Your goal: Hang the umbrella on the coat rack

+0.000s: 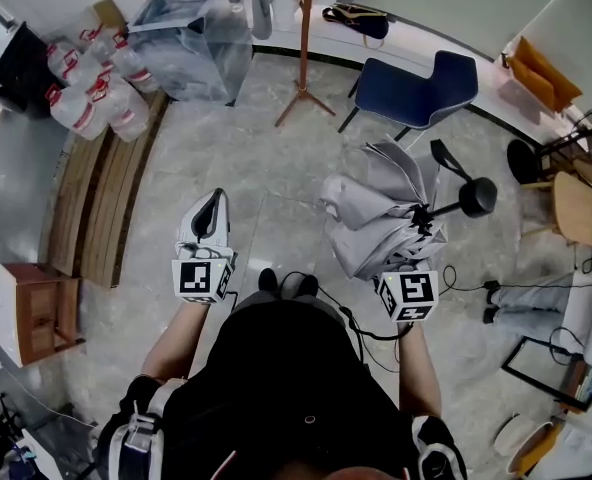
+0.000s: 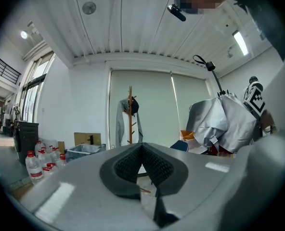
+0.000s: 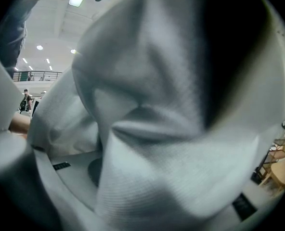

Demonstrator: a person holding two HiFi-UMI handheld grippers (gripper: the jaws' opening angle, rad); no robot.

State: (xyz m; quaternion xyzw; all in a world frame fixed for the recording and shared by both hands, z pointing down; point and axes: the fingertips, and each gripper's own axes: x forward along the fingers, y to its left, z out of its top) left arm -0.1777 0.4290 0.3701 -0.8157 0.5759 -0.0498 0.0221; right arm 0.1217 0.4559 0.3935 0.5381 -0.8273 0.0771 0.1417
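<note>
A folded grey umbrella [image 1: 371, 213] with a black handle [image 1: 476, 196] hangs in front of me, and my right gripper [image 1: 406, 253] is shut on it near its shaft. The umbrella's grey fabric [image 3: 171, 119] fills the right gripper view and hides the jaws. My left gripper [image 1: 214, 200] is held level at the left, shut, with nothing between its pads [image 2: 154, 165]. The wooden coat rack [image 1: 304, 38] stands far ahead by the wall. In the left gripper view the coat rack [image 2: 130, 114] carries a grey garment, with the umbrella [image 2: 224, 121] at the right.
A blue chair [image 1: 426, 88] stands just right of the rack. Water bottles [image 1: 91, 83] and a plastic-lined bin [image 1: 191, 33] sit at the back left beside a wooden bench [image 1: 106, 198]. A round table and chairs [image 1: 576, 203] are at the right, with cables on the floor [image 1: 466, 288].
</note>
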